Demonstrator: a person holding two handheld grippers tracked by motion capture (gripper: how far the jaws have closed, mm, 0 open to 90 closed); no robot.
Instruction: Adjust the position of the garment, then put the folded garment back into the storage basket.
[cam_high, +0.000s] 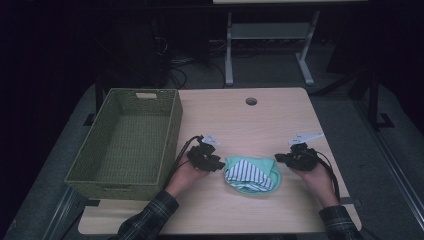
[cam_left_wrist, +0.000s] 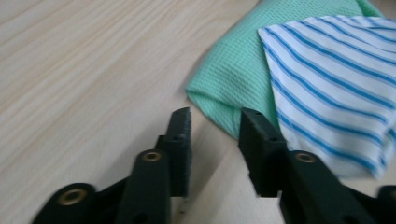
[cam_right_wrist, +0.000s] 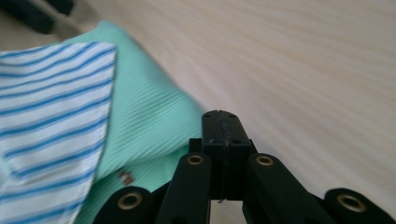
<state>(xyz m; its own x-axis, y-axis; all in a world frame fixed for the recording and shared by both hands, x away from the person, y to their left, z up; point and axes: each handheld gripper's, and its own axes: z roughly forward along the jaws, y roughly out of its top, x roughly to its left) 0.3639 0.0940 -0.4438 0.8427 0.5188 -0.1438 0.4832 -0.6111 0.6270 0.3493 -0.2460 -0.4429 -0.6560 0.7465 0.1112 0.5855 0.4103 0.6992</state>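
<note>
1. High view: sleeves and hands come in nearest the camera, one either side of the cloths (cam_high: 252, 173), a folded pile on the table (cam_high: 280, 115). The left gripper (cam_high: 218, 164) sits just beside the pile's left edge, between it and the basket (cam_high: 150, 94); the right gripper (cam_high: 278, 158) sits just beside the pile's right edge. The striped cloth (cam_high: 246, 171) lies on the green cloth (cam_high: 267, 163). The pile's long axis runs across the table, left to right, roughly in line with both grippers.

2. Left gripper view: black jaws rise closest, standing apart with nothing between them. The near fold of the green cloth (cam_left_wrist: 224, 88) lies just ahead of the right-hand jaw, which crosses its edge in the picture; whether it touches, I cannot tell. The striped cloth (cam_left_wrist: 327, 84) points a corner toward the upper left, away from the jaws.

3. Right gripper view: jaws are pressed together, empty, just beside the green cloth's (cam_right_wrist: 149, 121) edge. The striped cloth (cam_right_wrist: 51, 107) lies further left on top.

4. Handling, as a judgement: both cloths look light, soft and limp, not fragile. They will sag and unfold if lifted by one layer, so pinch through a folded edge, ideally catching both cloths, one gripper at each end.
</note>
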